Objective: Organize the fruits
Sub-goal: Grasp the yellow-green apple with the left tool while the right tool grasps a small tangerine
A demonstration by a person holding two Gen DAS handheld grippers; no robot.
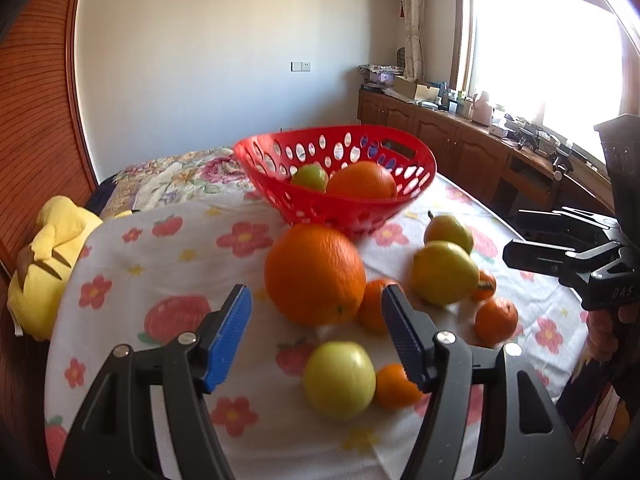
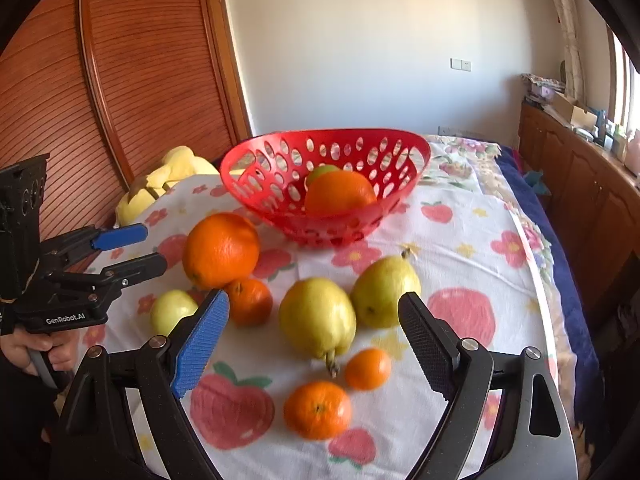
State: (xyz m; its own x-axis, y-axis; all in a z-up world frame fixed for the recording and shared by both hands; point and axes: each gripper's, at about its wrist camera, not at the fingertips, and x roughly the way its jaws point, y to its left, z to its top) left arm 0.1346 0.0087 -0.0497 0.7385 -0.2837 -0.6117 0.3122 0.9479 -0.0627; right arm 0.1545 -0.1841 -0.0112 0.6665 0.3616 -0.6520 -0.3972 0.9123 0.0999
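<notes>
Left gripper: jaws spread wide, nothing held; carried low over the near part of the cloth-covered tabletop. A pale green apple and a small mandarin touching it are framed between the fingers; just beyond, a large orange with a second mandarin tucked against it.

Right gripper: jaws likewise spread, empty. A yellow-green pear is framed between the fingers, stem toward the near edge; a second pear lies touching or almost touching it, on the side of the right edge. Two mandarins, one smaller and one larger, are nearer the front edge.

Red perforated basket: placed toward the far edge of the tabletop. One orange and a green fruit behind it, probably an apple though largely hidden, are recorded inside.

Yellow plush toy: off the far left corner, not part of the task.

Progress: judged early. Two items are binned; eight pieces are left loose on the cloth, namely one orange, one apple, two pears and four mandarins. No fruit is gripped at present.
</notes>
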